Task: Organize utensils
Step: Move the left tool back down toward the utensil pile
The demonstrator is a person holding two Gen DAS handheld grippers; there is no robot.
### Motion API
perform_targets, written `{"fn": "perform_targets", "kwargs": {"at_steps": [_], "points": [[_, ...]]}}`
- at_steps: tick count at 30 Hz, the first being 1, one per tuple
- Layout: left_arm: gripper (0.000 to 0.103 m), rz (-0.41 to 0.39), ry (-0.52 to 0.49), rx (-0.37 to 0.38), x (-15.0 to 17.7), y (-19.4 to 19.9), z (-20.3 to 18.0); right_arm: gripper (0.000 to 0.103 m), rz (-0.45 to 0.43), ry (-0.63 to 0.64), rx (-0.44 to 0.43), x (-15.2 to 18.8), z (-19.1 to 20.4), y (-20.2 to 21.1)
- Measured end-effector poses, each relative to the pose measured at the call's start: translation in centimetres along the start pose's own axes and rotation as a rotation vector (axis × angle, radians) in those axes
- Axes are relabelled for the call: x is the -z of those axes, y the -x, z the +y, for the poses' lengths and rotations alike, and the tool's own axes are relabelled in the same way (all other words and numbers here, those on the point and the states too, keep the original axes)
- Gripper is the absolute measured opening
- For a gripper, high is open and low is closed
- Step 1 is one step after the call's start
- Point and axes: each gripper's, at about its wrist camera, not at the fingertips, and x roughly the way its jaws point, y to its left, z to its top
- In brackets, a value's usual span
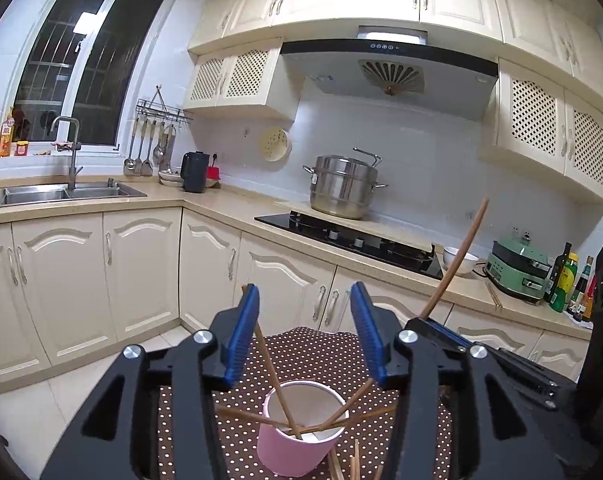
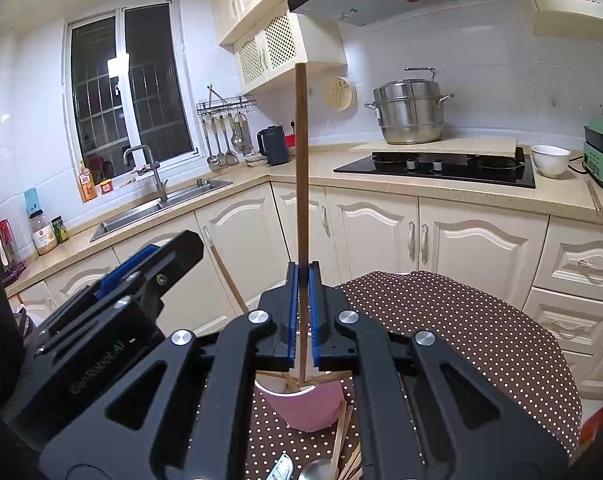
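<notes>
Pink cup point(image 1: 297, 436) mouth crossed by leaning chopsticks point(image 1: 277, 384); loose chopsticks point(image 2: 341, 436) crowd cup's near side.

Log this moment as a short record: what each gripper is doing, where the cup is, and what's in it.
left gripper: open, above the cup, gripping nothing
right gripper: shut on an upright chopstick over the cup
cup: pink, on the dotted cloth
cup contents: several chopsticks leaning crosswise
beside cup: loose chopsticks on cloth

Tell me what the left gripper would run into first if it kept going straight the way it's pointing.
Probably nothing close: the left gripper is open above the pink cup, pointing over the dotted tablecloth. Beyond the table's edge, the cream cabinet doors come first, though depth is hard to judge.
</notes>
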Motion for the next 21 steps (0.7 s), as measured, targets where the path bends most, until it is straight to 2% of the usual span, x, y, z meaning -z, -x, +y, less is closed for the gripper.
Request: {"fn": "perform_targets", "kwargs": {"at_steps": [7, 18, 20, 21], "points": [[0.047, 0.004, -0.012, -0.017, -0.2, 0.9, 0.3, 0.008, 0.018, -0.008, -0.001, 0.0, -0.2, 0.1], [0.050, -0.005, -0.020, -0.025, -0.9, 3.2, 0.7, 0.008, -0.021, 0.000, -0.009, -0.5, 0.4, 2.8], [0.052, -0.004, -0.023, -0.023, -1.0, 3.8, 0.6, 0.012, -0.029, 0.002, -0.004, -0.5, 0.5, 3.6], [0.053, -0.003, -0.027, -0.022, -1.0, 4.2, 0.6, 0.023, -0.034, 0.003, 0.001, -0.5, 0.5, 3.9]]}}
